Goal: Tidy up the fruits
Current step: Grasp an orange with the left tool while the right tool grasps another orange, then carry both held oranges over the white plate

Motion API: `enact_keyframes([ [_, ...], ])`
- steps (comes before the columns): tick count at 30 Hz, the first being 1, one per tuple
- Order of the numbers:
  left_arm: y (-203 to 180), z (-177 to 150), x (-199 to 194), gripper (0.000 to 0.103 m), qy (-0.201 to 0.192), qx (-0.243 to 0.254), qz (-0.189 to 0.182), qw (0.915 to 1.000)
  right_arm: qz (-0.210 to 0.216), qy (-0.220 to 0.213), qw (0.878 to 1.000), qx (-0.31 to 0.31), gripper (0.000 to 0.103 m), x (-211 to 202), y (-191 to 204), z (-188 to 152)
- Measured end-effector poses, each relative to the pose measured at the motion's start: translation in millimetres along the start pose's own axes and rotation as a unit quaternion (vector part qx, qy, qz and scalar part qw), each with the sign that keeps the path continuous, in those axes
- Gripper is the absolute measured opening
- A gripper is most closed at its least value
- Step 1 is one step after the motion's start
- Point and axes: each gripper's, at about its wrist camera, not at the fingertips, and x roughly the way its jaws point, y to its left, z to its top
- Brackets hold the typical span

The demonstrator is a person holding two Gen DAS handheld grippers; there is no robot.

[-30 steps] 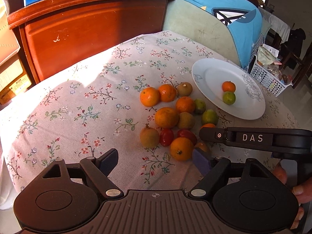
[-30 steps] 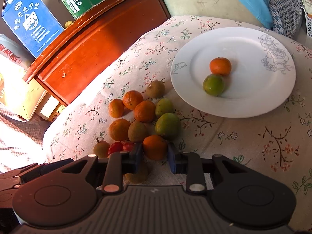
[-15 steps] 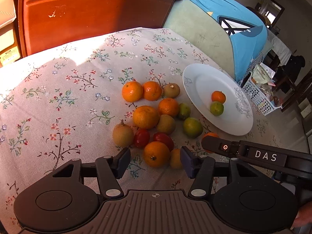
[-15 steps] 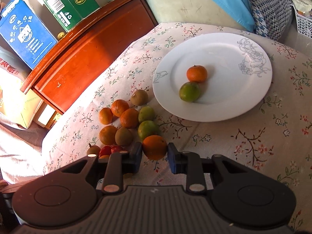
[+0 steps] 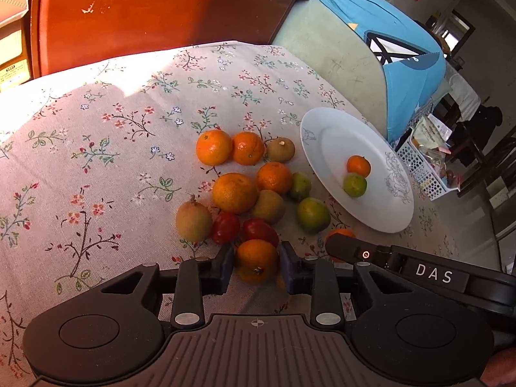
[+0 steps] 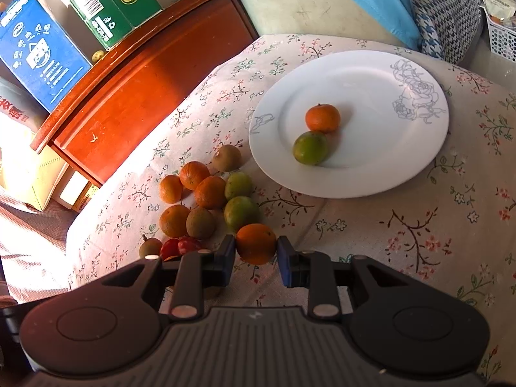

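A pile of oranges, green citrus, kiwis and red tomatoes (image 5: 245, 190) lies on the floral tablecloth, left of a white plate (image 5: 380, 213). The plate (image 6: 371, 174) holds one orange (image 6: 322, 117) and one green citrus (image 6: 310, 147). My left gripper (image 5: 256, 266) is shut on an orange (image 5: 256, 259) at the near edge of the pile. My right gripper (image 6: 256, 253) is shut on another orange (image 6: 256, 243) and holds it above the cloth, near the plate's front-left rim. The right gripper's body (image 5: 419, 271) shows in the left wrist view.
A wooden cabinet (image 6: 145, 80) stands behind the table, with a blue box (image 6: 38, 51) and a green box (image 6: 109, 3) on it. A cushioned seat with blue cloth (image 5: 387, 51) is at the back right. A white basket (image 5: 422, 167) sits past the plate.
My left gripper has moved forward to the pile and closed on the nearest orange. My right gripper has lifted its orange and moved toward the plate.
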Motion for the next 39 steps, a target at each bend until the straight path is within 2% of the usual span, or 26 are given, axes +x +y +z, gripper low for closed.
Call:
enact_keyframes([
  [12,-9,-5,-6,0.027,-0.017,0.031,0.018,0.9992,0.001,-0.002,1.000,0.000,0.028,-1,0,0],
  [21,-27,5,-20,0.027,-0.060,0.070,0.029,0.9953,0.002,-0.015,1.000,0.002,0.028,-11,-2,2],
  [31,-45,20,-30,0.027,-0.092,0.078,0.011,0.9927,0.007,-0.040,0.999,0.007,0.028,-28,-3,14],
  [39,-63,46,-27,0.027,-0.118,0.090,-0.006,0.9888,0.006,-0.067,0.998,0.008,0.028,-49,-10,45],
])
